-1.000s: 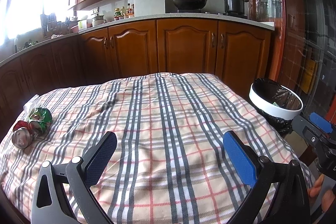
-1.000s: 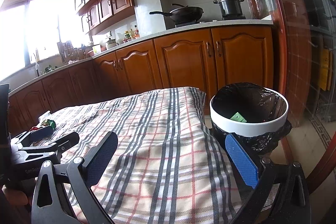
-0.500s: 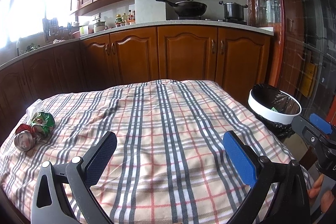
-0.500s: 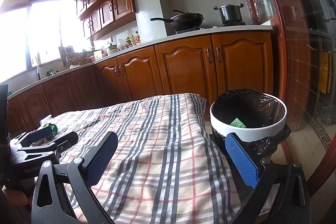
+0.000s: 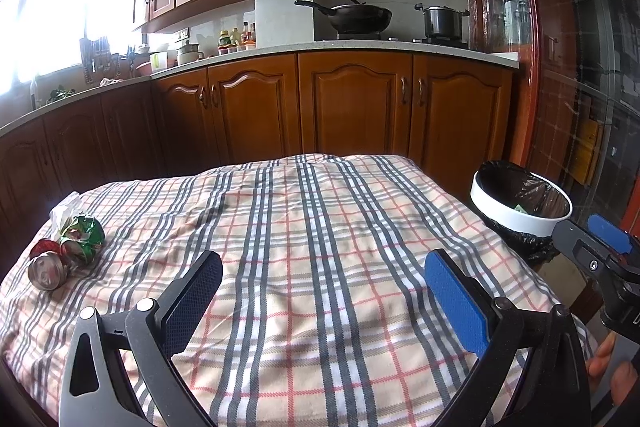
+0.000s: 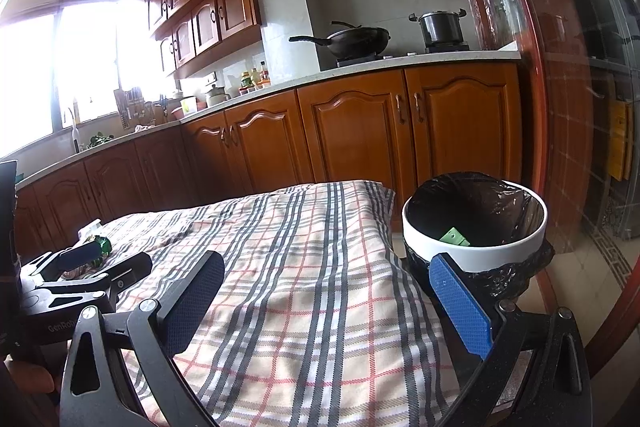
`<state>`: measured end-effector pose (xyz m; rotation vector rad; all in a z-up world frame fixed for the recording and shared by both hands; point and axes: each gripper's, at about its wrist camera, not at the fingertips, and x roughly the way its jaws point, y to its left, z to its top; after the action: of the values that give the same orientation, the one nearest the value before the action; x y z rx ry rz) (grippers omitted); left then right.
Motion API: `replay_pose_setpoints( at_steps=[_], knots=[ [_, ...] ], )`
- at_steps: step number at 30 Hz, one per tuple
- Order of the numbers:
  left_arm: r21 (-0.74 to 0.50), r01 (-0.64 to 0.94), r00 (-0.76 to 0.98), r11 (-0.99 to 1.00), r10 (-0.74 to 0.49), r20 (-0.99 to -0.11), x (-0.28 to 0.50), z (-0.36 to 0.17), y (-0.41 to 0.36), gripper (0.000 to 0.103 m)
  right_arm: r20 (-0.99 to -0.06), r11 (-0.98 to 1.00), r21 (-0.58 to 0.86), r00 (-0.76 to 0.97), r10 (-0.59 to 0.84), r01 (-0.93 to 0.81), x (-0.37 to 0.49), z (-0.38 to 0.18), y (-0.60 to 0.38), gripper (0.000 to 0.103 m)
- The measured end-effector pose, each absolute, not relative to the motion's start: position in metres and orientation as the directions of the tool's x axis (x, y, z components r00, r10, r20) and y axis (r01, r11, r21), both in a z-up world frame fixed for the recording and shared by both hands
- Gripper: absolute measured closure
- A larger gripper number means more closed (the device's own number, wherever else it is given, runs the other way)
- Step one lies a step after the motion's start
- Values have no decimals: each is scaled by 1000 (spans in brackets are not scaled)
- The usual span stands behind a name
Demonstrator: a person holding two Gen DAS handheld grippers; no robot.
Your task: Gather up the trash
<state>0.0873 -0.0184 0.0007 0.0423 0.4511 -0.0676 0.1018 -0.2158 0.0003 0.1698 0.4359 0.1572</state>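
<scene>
Crushed cans (image 5: 66, 249), green and red with a silver end, lie with crumpled plastic at the plaid tablecloth's (image 5: 320, 227) far left edge. The left gripper (image 5: 322, 281) and right gripper (image 6: 326, 285) both gape, holding nothing. The white bin (image 6: 474, 251), black-lined, stands just beside the table's right edge.

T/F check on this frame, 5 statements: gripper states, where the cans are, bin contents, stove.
1. Both the left gripper and the right gripper are open and hold nothing. True.
2. The crushed cans lie inside the trash bin. False: they lie on the plaid tablecloth, at its far left side.
3. The trash bin is lined with a black bag and holds a green scrap. True.
4. The trash bin stands on the table. False: it stands beside the table's right edge, off the cloth.
5. A wok and a pot sit on the stove. True.
</scene>
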Motion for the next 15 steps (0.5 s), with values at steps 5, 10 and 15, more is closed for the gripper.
replay_pose_setpoints(
  at_steps=[5, 10, 15],
  knots=[
    [24, 78, 899, 997, -60, -434, 87, 1, -17, 1, -403, 973, 198, 896, 188, -116, 102, 1, -216, 0],
    [23, 82, 899, 996, -64, -433, 87, 1, -15, 1, -402, 973, 197, 896, 190, -117, 102, 2, -216, 0],
    [21, 82, 899, 996, -64, -433, 87, 1, -15, 1, -402, 974, 196, 896, 189, -117, 102, 3, -216, 0]
  ],
)
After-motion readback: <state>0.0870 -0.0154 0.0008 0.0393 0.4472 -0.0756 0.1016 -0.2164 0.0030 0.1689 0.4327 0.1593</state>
